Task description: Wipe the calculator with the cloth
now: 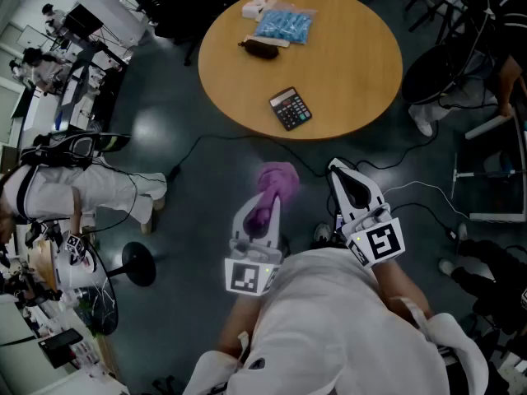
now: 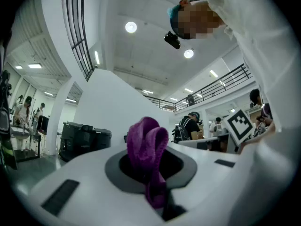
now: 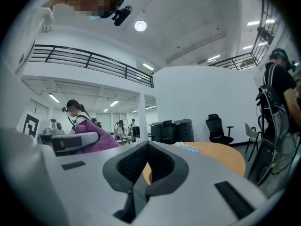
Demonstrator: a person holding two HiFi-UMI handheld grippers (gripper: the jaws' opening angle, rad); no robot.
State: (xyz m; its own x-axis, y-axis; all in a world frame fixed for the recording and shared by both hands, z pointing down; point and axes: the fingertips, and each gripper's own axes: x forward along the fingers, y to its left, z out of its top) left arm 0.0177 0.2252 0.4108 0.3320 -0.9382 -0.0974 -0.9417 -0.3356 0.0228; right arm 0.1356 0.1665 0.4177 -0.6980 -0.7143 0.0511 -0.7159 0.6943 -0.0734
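A black calculator (image 1: 291, 109) lies near the front edge of the round wooden table (image 1: 346, 64). My left gripper (image 1: 268, 194) is shut on a purple cloth (image 1: 276, 181), which bunches out between its jaws (image 2: 146, 147). That gripper hangs over the floor, short of the table. My right gripper (image 1: 339, 171) is shut and holds nothing, beside the left one, also short of the table. In the right gripper view the cloth (image 3: 96, 140) shows at the left and the table (image 3: 221, 154) ahead.
A blue packet (image 1: 284, 25), a dark brown object (image 1: 262, 49) and a small white item (image 1: 255, 6) lie at the table's far side. Cables (image 1: 395, 192) run across the dark floor. A chair (image 1: 445, 72) stands at the right, and a seated person (image 1: 74, 189) at the left.
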